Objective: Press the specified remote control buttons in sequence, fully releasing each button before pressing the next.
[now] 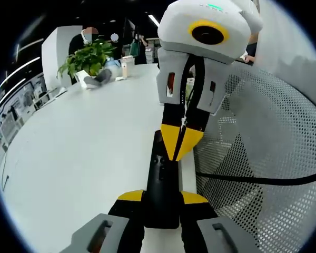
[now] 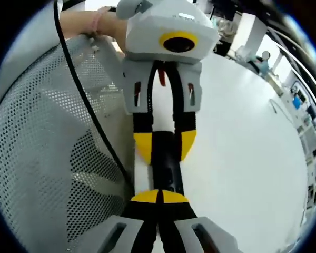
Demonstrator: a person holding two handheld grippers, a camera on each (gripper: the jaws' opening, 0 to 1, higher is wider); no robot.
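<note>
A slim black remote control (image 1: 160,182) lies lengthwise between the yellow-tipped jaws of my left gripper (image 1: 162,196), which is shut on its near end. My right gripper (image 1: 180,143) comes down from above with its jaws shut together. Their yellow point rests on the remote's button face near the far end. In the right gripper view, my right gripper (image 2: 159,196) has its tips together on the remote (image 2: 168,174). Beyond it the left gripper (image 2: 165,145) clasps the remote's sides. The buttons under the tip are hidden.
The white table (image 1: 79,147) spreads out to the left, with a potted plant (image 1: 87,58) and small items at its far end. A grey perforated mesh surface (image 1: 263,158) with a black cable (image 1: 253,179) stands close on the right. A person's hand (image 2: 89,23) holds the left gripper.
</note>
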